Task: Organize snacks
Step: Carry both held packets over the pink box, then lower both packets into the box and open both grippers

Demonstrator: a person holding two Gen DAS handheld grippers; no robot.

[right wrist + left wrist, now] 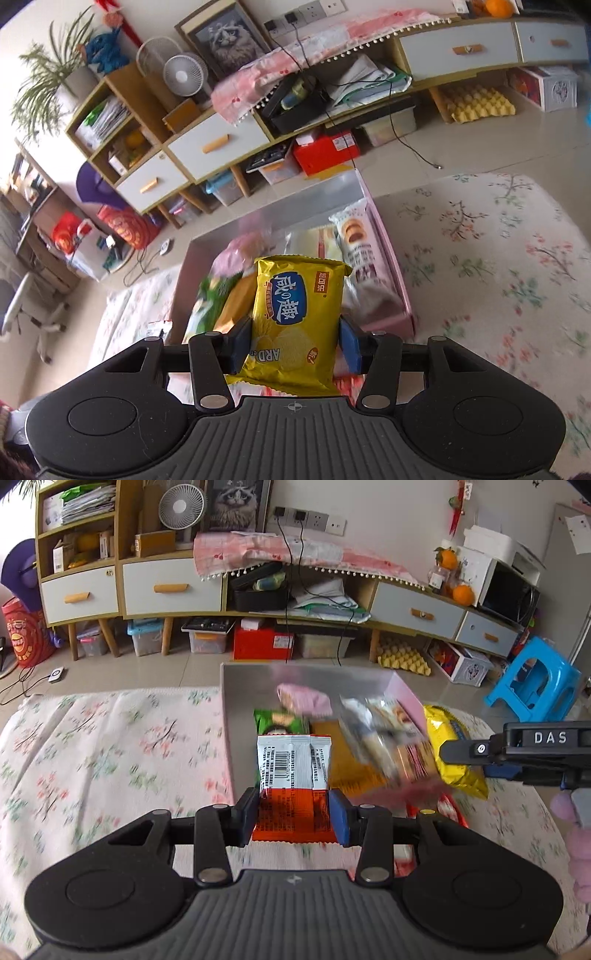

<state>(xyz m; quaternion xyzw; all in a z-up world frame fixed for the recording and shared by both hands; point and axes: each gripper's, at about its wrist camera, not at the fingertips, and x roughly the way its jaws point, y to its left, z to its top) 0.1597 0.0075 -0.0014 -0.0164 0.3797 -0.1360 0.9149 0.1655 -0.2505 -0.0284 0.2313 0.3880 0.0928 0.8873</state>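
My left gripper is shut on an orange and white snack packet, back side up with a barcode, held over the near end of the pink box. My right gripper is shut on a yellow cracker bag, lifted just in front of the same pink box. In the left wrist view the yellow bag and the right gripper's body show at the right. Inside the box lie a pink packet, a green packet and a clear-wrapped biscuit pack.
The box rests on a floral cloth. Behind it are a tiled floor, a long low cabinet with drawers and bins beneath, and a blue plastic stool at the right. A red-and-white wrapper lies near the box.
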